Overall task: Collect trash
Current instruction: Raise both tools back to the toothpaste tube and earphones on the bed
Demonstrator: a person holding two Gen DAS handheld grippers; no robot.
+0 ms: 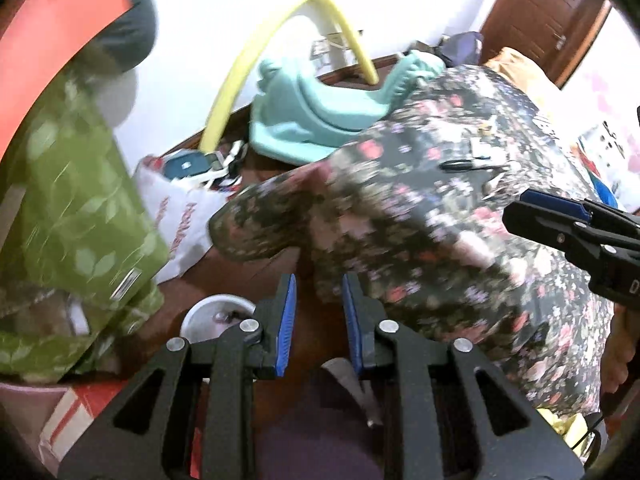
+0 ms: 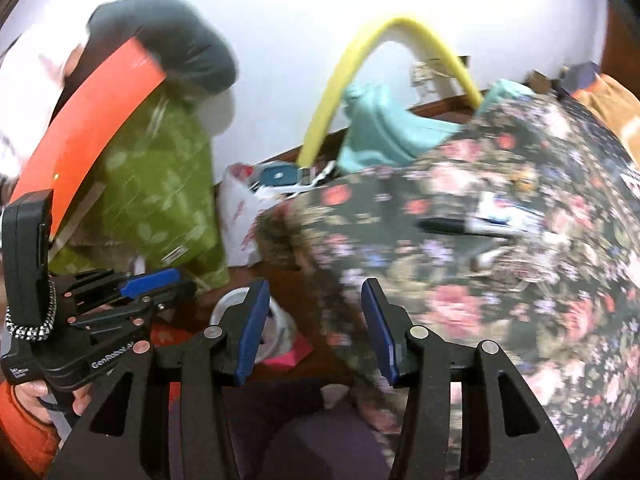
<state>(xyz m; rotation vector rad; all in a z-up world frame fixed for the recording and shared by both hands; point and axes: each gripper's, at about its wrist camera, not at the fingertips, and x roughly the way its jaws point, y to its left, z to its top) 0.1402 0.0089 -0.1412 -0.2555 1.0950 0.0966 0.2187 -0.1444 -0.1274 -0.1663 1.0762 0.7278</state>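
Note:
My left gripper (image 1: 319, 292) hangs above the brown floor, its blue pads a narrow gap apart with nothing between them. A white cup (image 1: 216, 312) stands on the floor just left of it, by a pink wrapper (image 2: 292, 354). My right gripper (image 2: 315, 300) is open and empty, over the edge of the floral bedcover (image 2: 500, 280), with the white cup (image 2: 240, 304) behind its left finger. Each gripper shows in the other's view: the right gripper (image 1: 560, 220) at the right edge, the left gripper (image 2: 152, 284) low on the left. A white plastic bag (image 1: 180, 208) with red print lies farther back.
A green leaf-print cloth (image 1: 80, 200) hangs at the left under a red board (image 1: 60, 40). A teal plastic tub (image 1: 312, 120) and a bent yellow foam tube (image 1: 240, 80) stand by the wall. A black pen (image 1: 468, 166) lies on the bedcover. A red box (image 1: 80, 412) sits at the lower left.

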